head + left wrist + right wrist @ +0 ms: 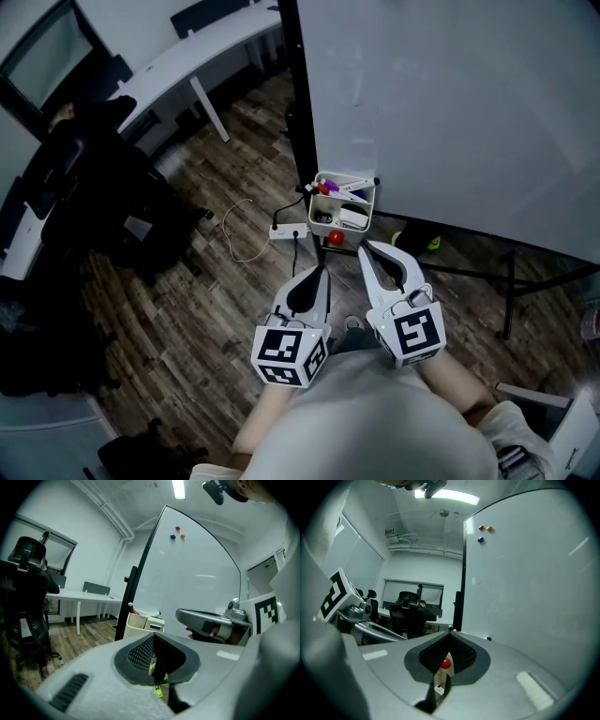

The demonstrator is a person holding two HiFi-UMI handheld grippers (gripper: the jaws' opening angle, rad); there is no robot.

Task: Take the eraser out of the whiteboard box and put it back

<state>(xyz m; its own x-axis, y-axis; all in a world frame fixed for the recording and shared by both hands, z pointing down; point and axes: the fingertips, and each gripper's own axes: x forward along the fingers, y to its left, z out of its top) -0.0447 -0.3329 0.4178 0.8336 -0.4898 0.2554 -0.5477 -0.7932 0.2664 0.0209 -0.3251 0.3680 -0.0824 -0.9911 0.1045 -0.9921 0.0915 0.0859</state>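
Fingers are closed and empty on the left gripper and right gripper, near the box at the whiteboard's lower corner; its eraser looks light and firm, best pinched across its sides.

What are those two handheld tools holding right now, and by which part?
Nothing. The left tool and right tool are both shut and empty; the white block eraser lies in the white plastic whiteboard box.

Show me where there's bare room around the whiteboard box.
Free: the wood floor between the power strip and the black chairs, and the whiteboard face above the whiteboard box. Crowded: inside that box, full of markers and the eraser, with a red ball just below it.
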